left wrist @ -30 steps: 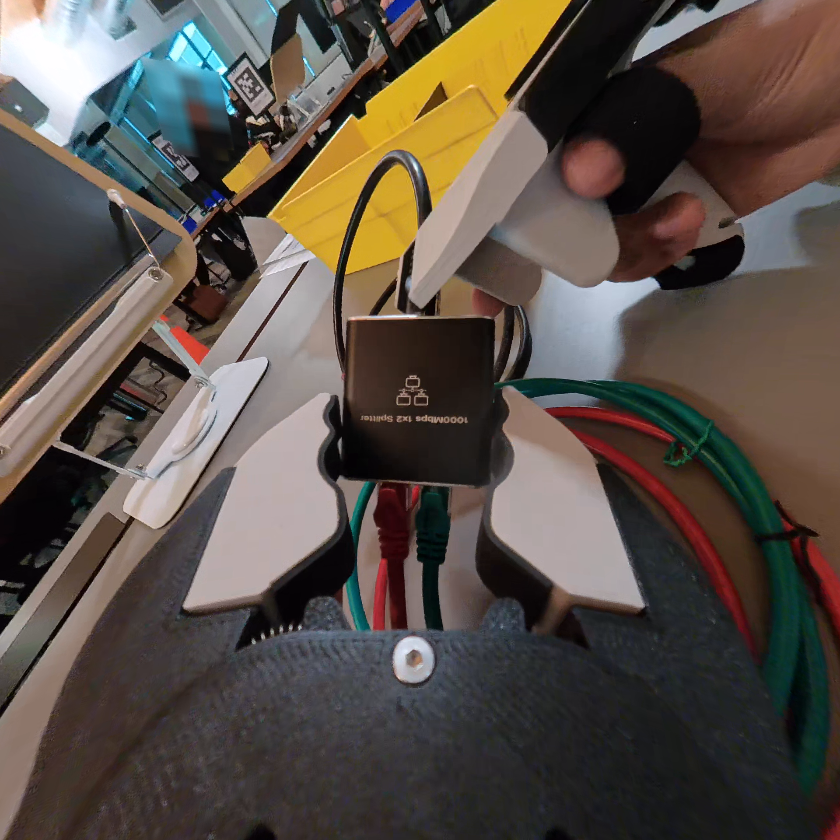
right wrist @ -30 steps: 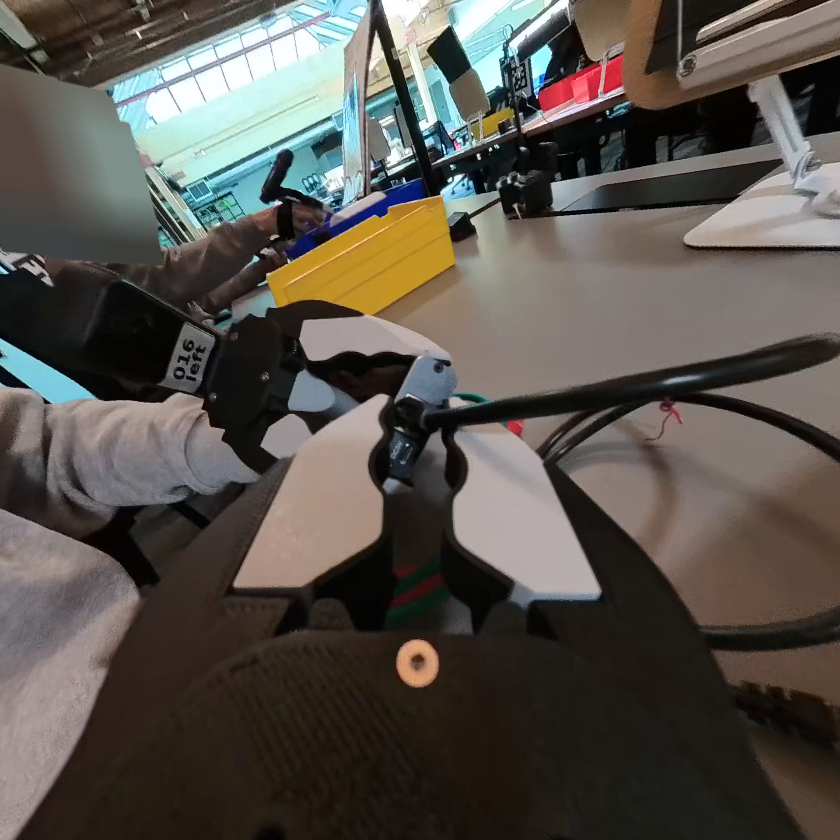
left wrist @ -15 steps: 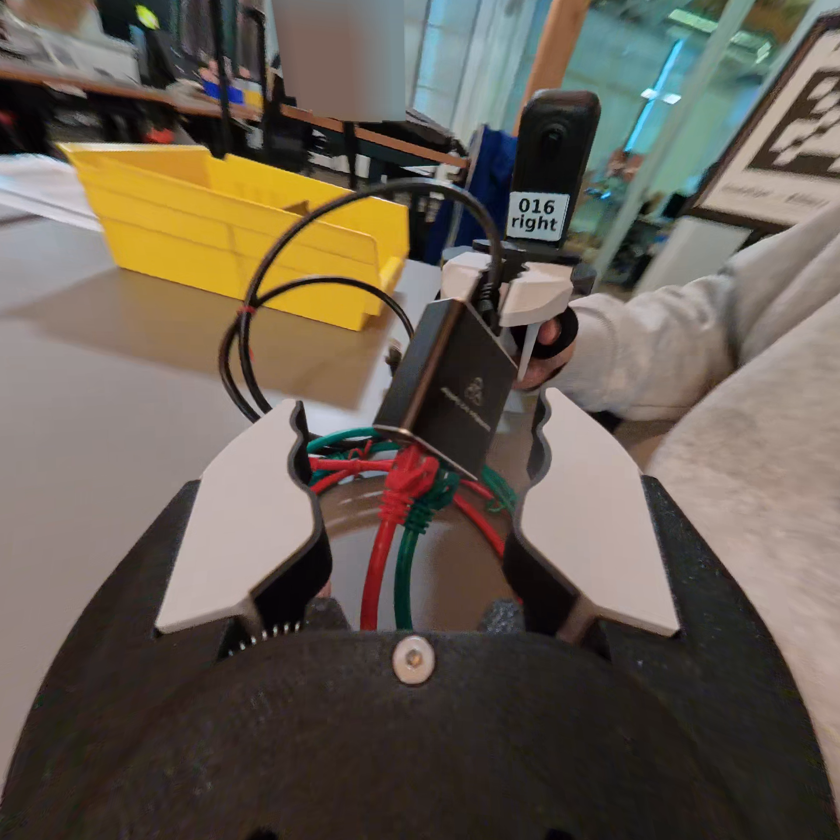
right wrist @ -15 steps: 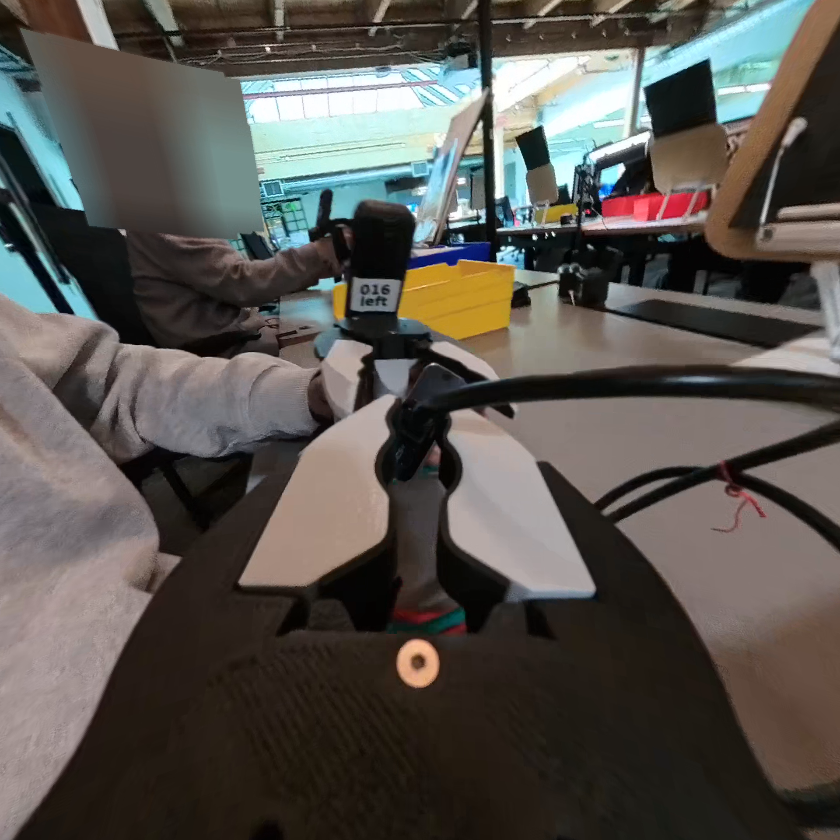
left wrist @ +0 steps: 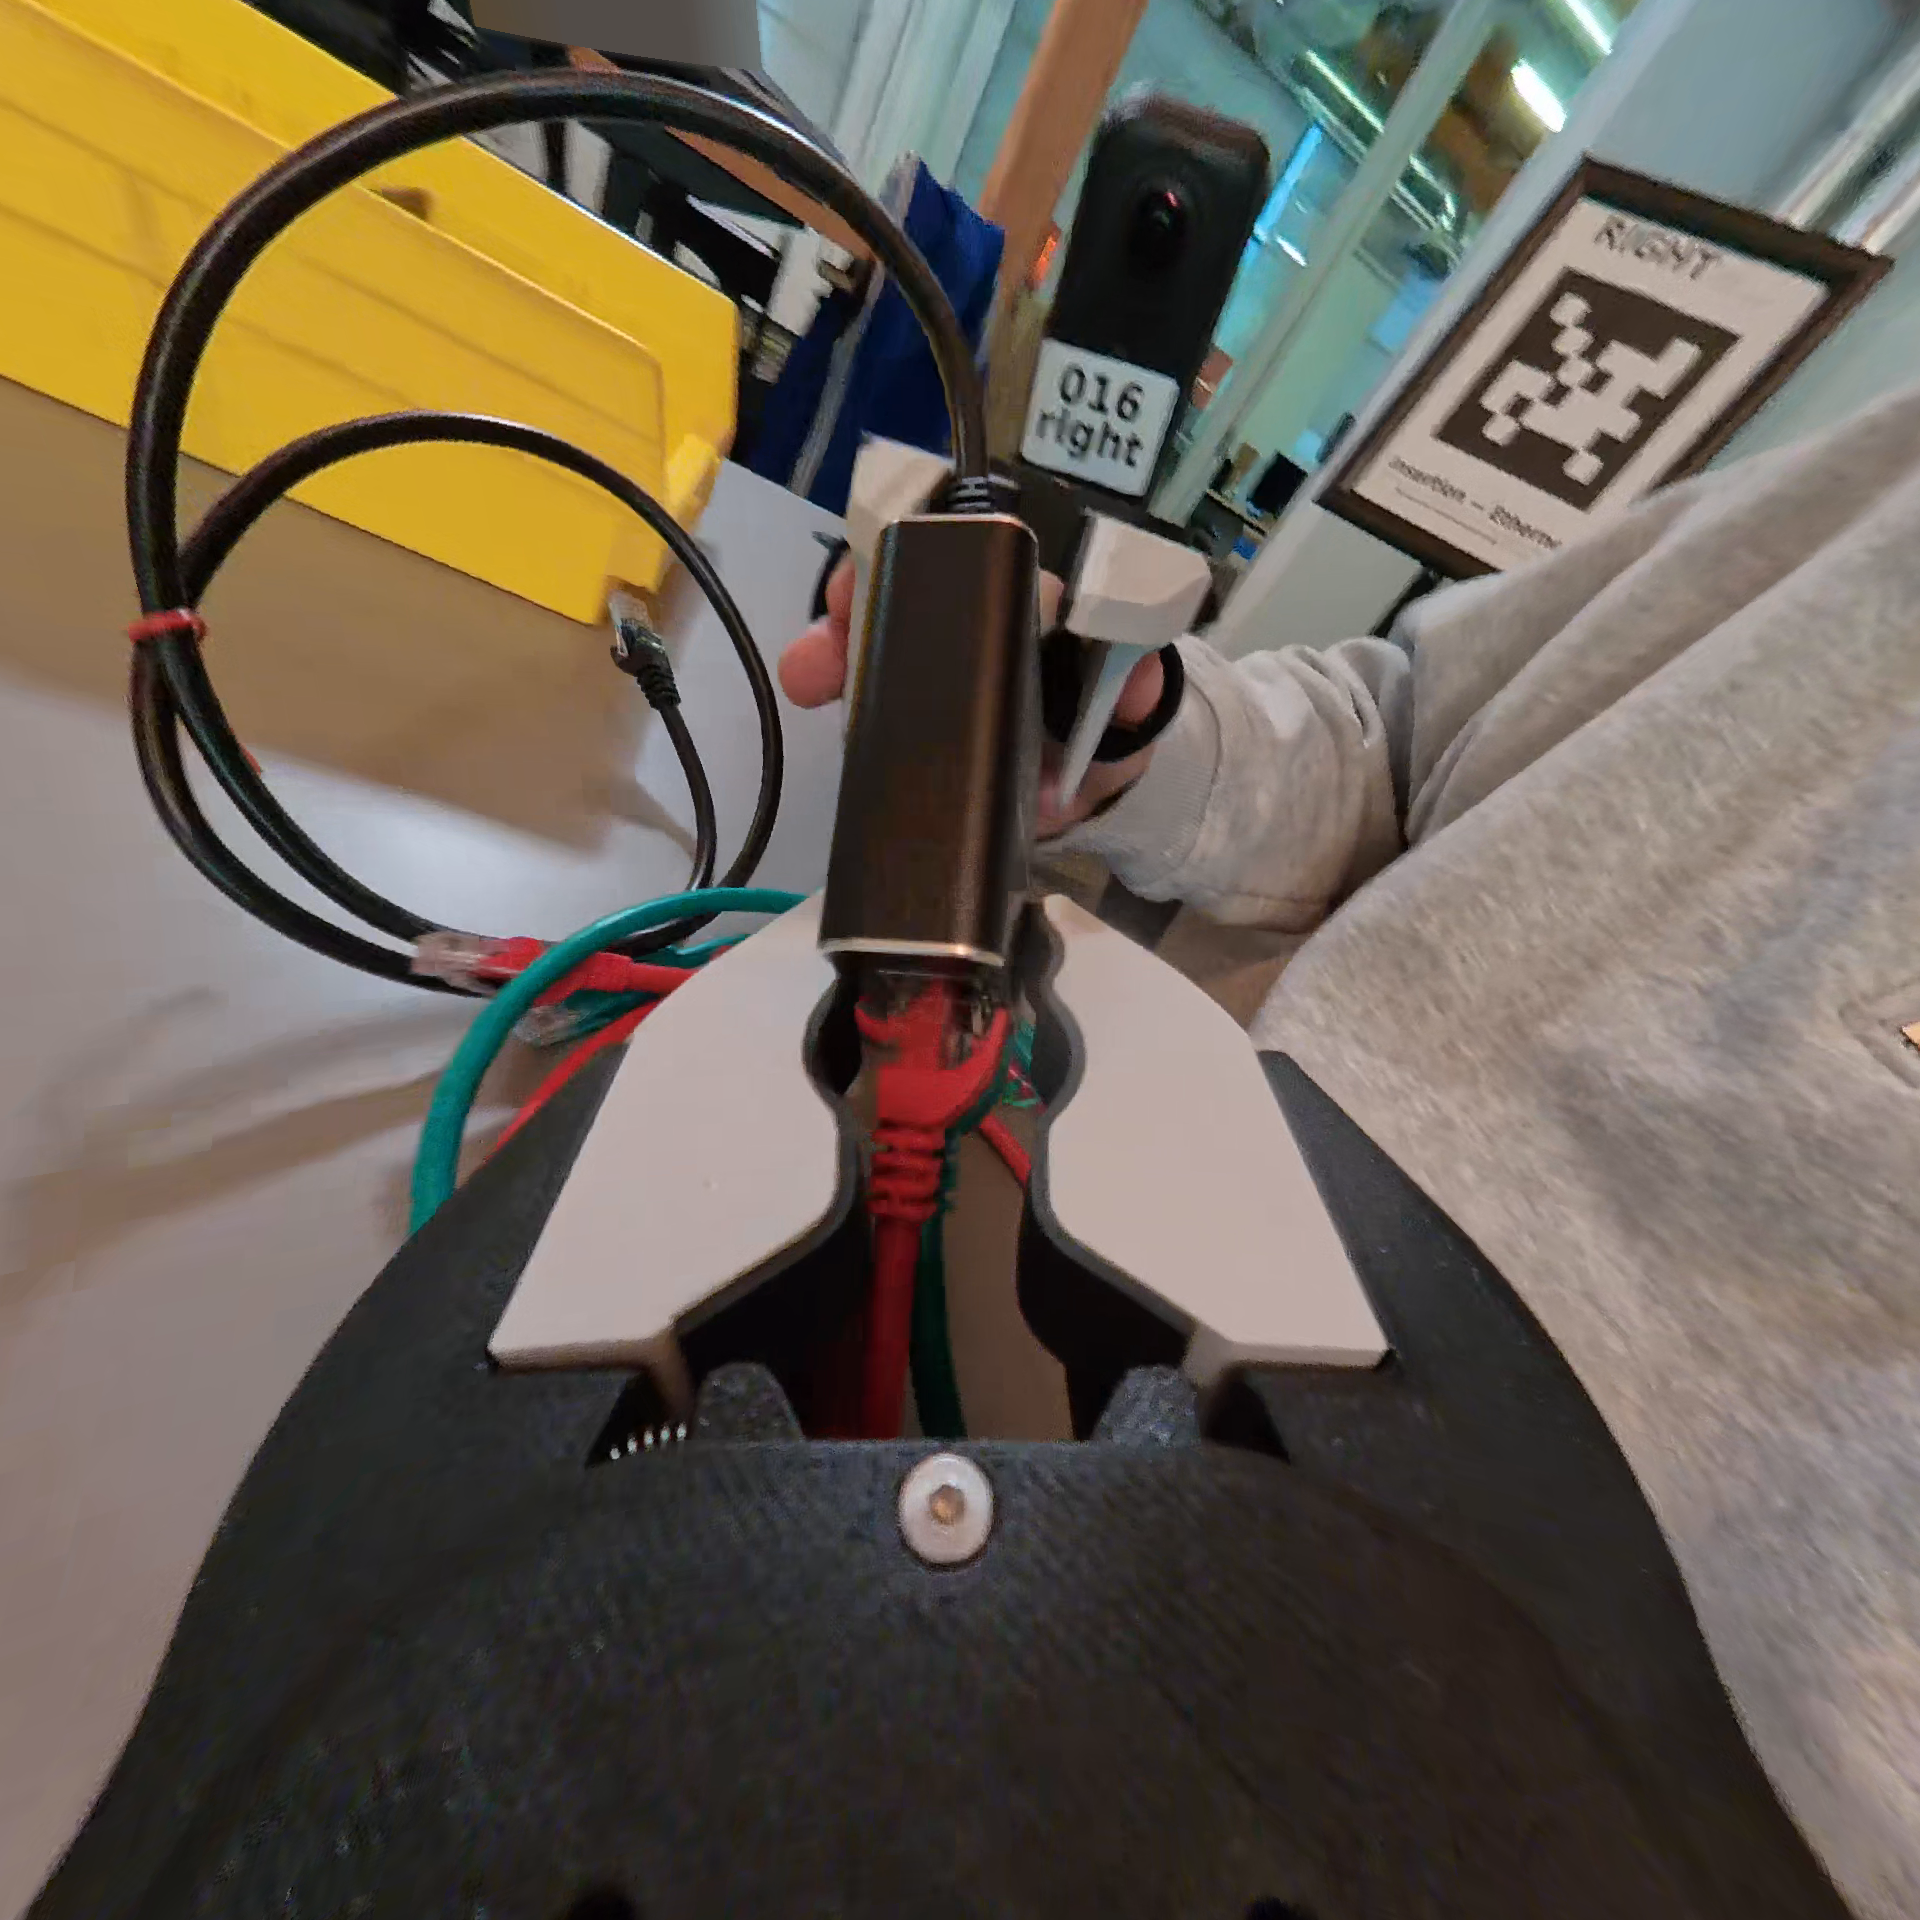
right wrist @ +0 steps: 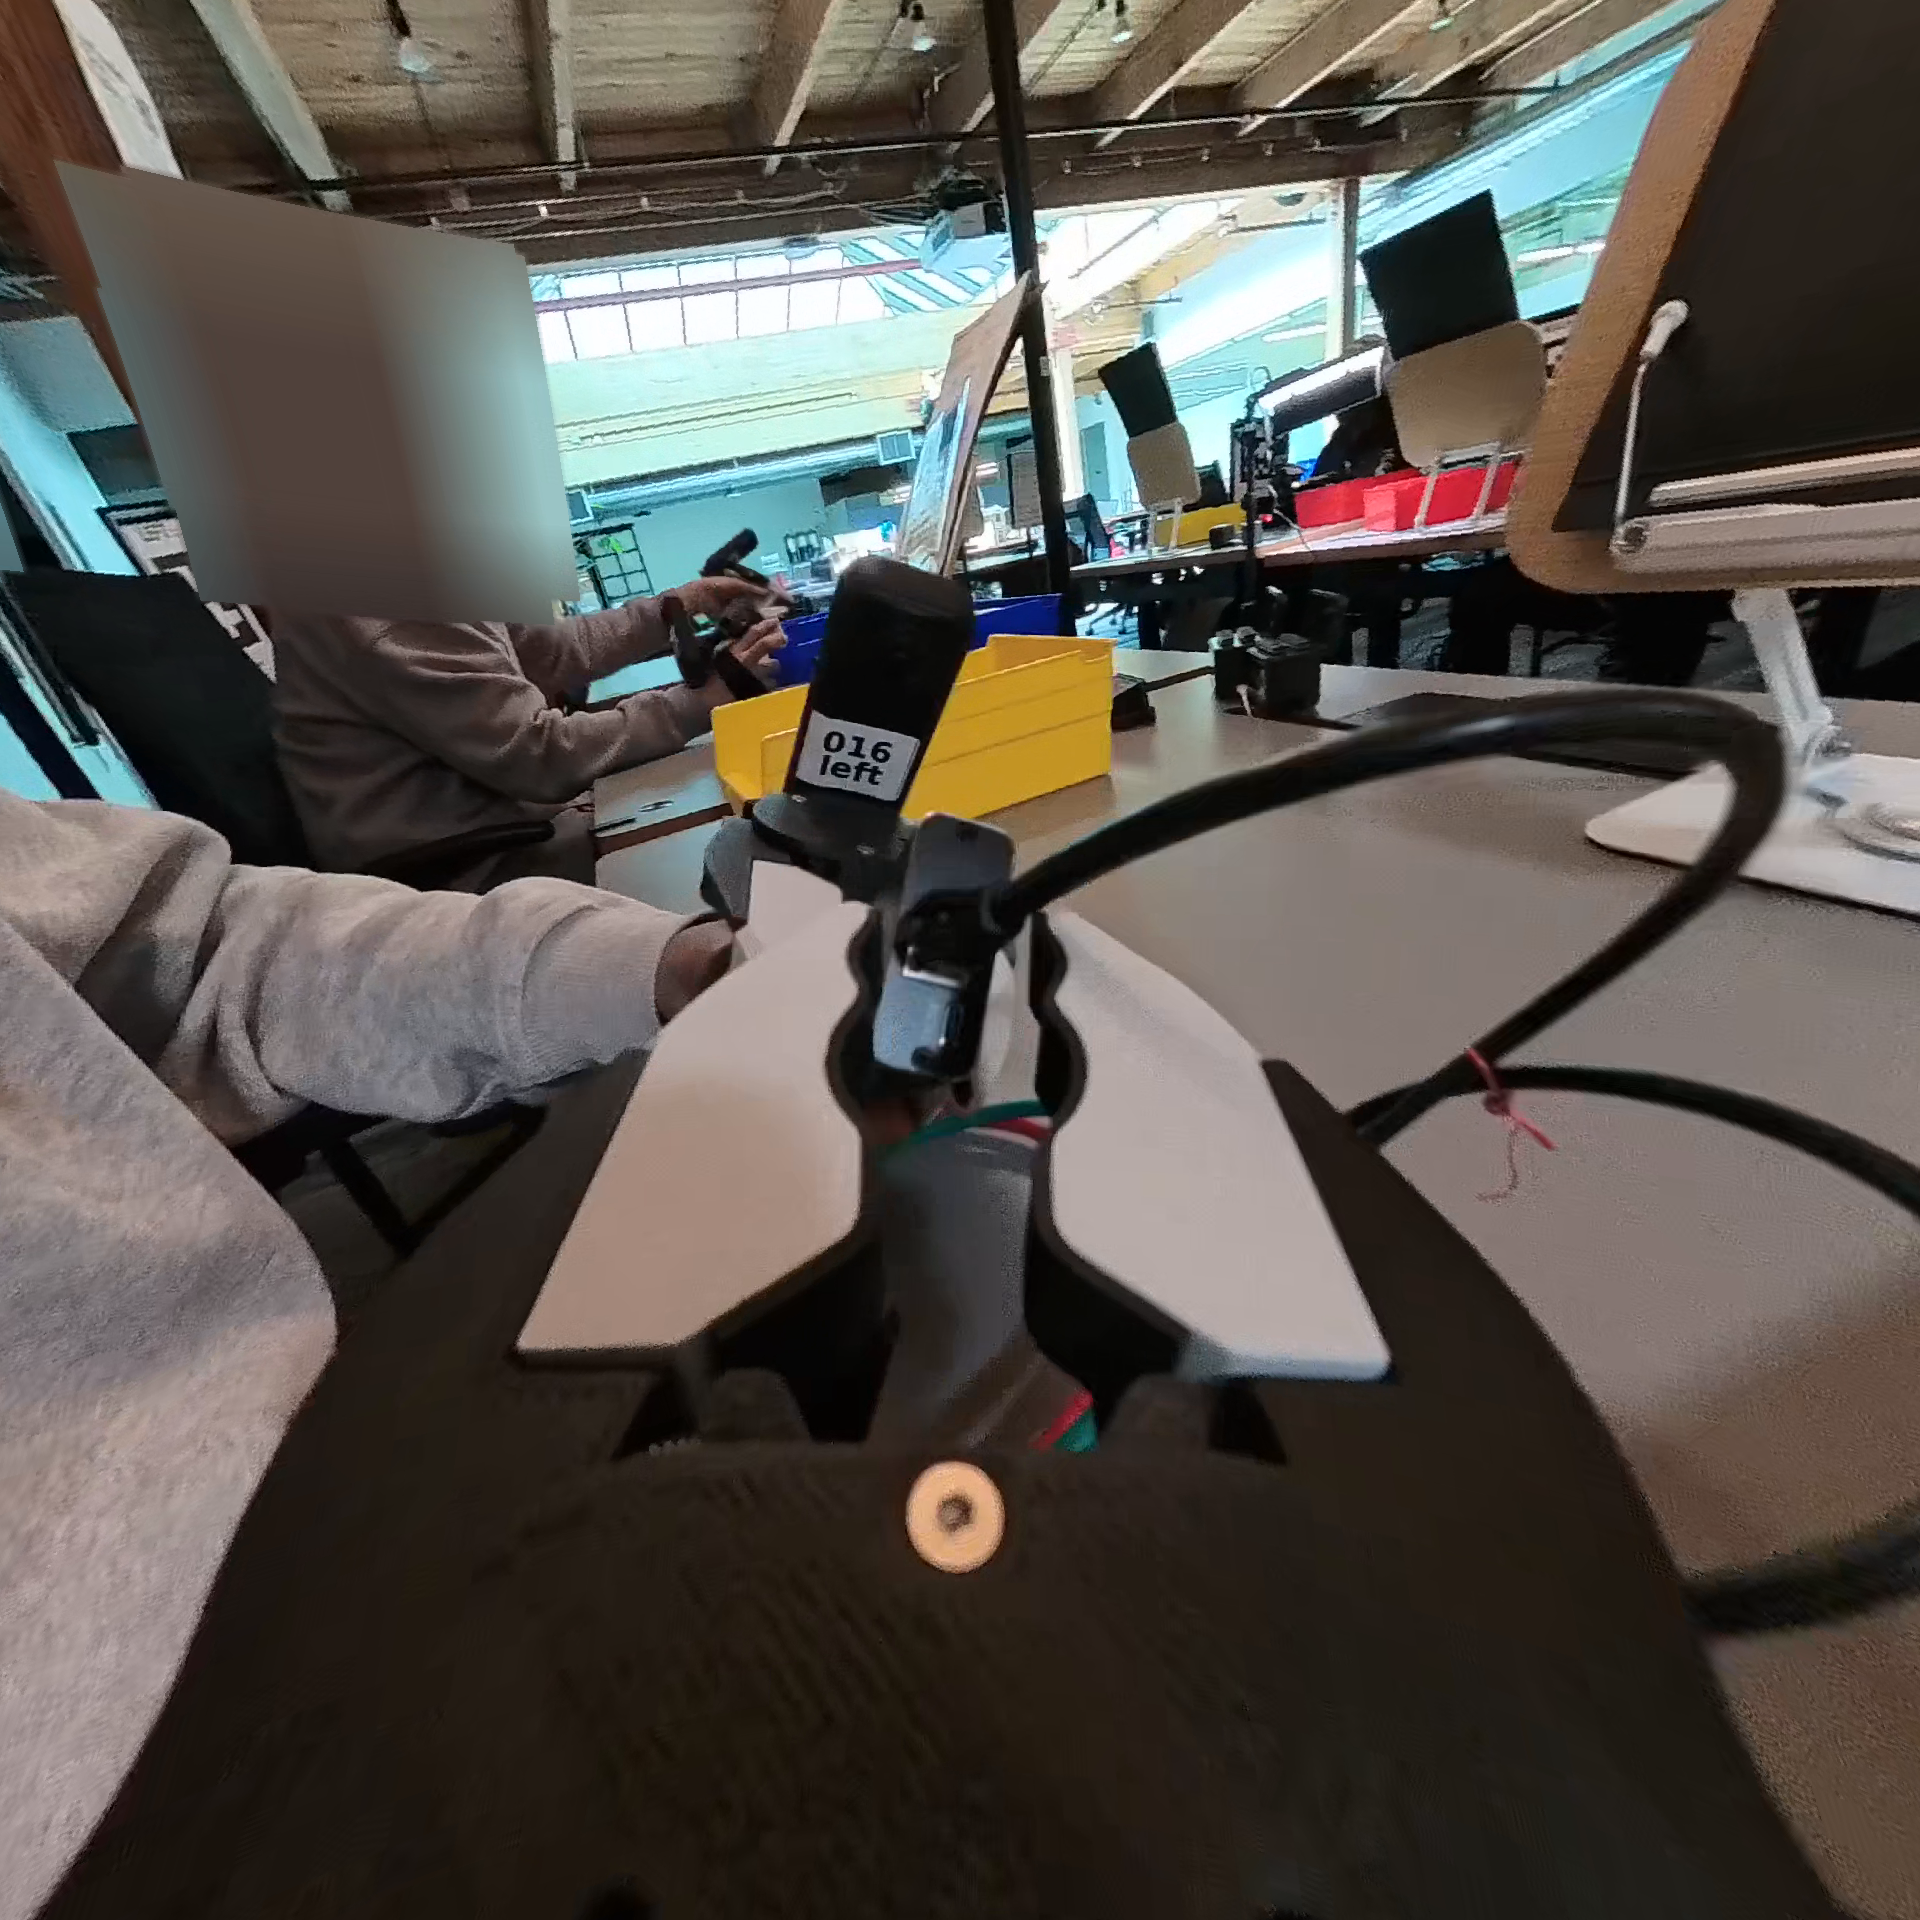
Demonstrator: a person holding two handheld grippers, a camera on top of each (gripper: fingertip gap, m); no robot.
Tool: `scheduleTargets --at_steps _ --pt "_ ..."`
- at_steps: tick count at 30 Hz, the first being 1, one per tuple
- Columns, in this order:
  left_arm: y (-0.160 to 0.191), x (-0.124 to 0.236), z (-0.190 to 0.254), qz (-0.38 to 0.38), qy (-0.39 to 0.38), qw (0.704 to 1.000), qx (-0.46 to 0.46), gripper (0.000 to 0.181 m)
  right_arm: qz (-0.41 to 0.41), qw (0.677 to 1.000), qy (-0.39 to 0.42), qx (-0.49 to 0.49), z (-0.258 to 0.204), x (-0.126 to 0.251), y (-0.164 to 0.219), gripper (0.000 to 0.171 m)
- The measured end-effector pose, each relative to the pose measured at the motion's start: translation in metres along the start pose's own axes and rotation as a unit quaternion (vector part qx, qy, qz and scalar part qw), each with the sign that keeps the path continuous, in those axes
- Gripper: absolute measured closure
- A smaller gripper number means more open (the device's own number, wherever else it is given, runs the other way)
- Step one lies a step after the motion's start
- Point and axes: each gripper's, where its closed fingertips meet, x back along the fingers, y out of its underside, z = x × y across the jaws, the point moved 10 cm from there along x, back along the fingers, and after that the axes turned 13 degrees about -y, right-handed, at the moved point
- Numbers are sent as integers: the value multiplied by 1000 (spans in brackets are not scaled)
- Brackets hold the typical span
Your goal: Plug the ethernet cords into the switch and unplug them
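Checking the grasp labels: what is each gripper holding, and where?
Left gripper pinches the red cord's plug at the switch. Right gripper grips the switch's black-cable end.

— What sort of place is this?

— A shared workshop or lab in a loft-style building. Bare timber beams [right wrist: 665, 73] run across the ceiling, with a band of high windows [right wrist: 727, 312] beneath.

— And at table level?

— Long worktables [right wrist: 1558, 1195] stand in rows, carrying yellow parts bins [right wrist: 997, 727] and red bins [right wrist: 1392, 504]. A printed marker sign [left wrist: 1590, 364] stands nearby, and another person [right wrist: 468, 717] sits at the next station handling a similar device.
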Motion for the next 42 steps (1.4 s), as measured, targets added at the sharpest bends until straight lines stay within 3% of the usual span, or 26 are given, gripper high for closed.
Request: scheduleTargets --at_steps 3,10,18,24,41,42 --pt "-3 9 -8 38 -49 998 2 156 14 1000 14 -21 5 2 1 131" --pt "-9 27 -17 81 -141 986 -46 156 -22 999 19 -26 4 -3 6 130" --pt "-9 22 -10 58 -141 984 -87 156 -52 996 75 -14 10 2 7 141" --pt "-6 13 2 19 -137 979 -152 155 -31 997 65 -31 11 5 6 144" --pt "-4 6 8 10 -122 977 -173 149 -21 998 51 -39 10 4 7 155" --pt "-5 5 8 15 -120 978 -167 146 -27 998 46 -41 10 3 8 165"
